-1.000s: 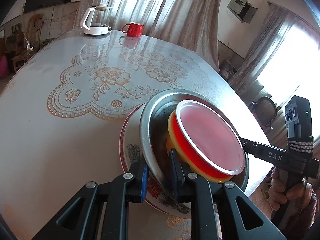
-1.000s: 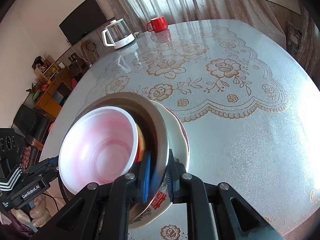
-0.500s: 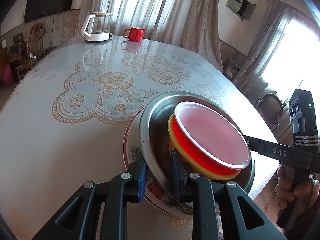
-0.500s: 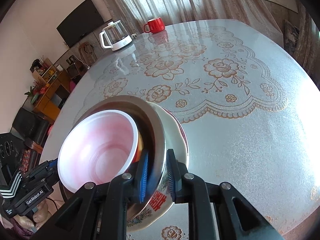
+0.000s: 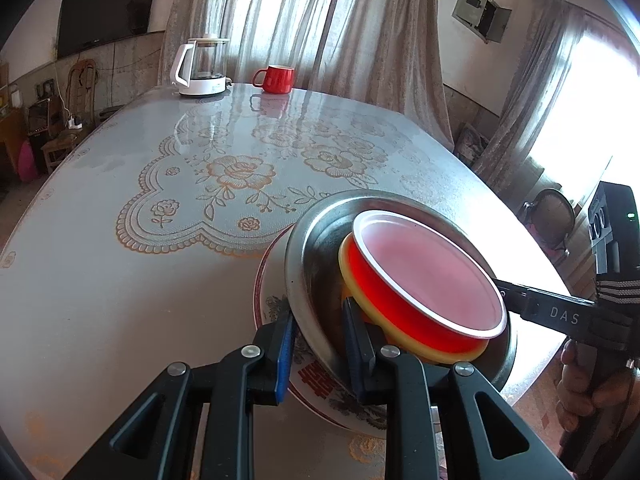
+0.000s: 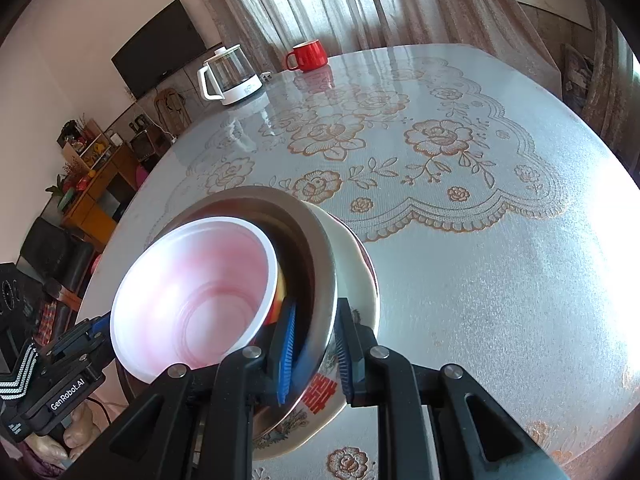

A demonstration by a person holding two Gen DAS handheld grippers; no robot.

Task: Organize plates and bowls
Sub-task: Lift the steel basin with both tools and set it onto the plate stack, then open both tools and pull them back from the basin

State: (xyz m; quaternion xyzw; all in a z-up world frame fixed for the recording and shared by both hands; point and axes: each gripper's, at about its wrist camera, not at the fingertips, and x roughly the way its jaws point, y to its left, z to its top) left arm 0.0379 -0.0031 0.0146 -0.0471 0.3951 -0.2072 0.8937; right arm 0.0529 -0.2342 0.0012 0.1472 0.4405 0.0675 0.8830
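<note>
Only from right: bowl's [image 6: 192,300] pale inside

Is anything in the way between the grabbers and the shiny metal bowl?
No, nothing visible is in the way. The left gripper and the right gripper each have their jaws either side of the metal bowl rim, at opposite edges.

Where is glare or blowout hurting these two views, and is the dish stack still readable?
Left wrist view: window blown out; red bowl and metal plate sharp. Right wrist view: the bowl's interior is washed pale, table glares at right; fisheye bends both.
</note>
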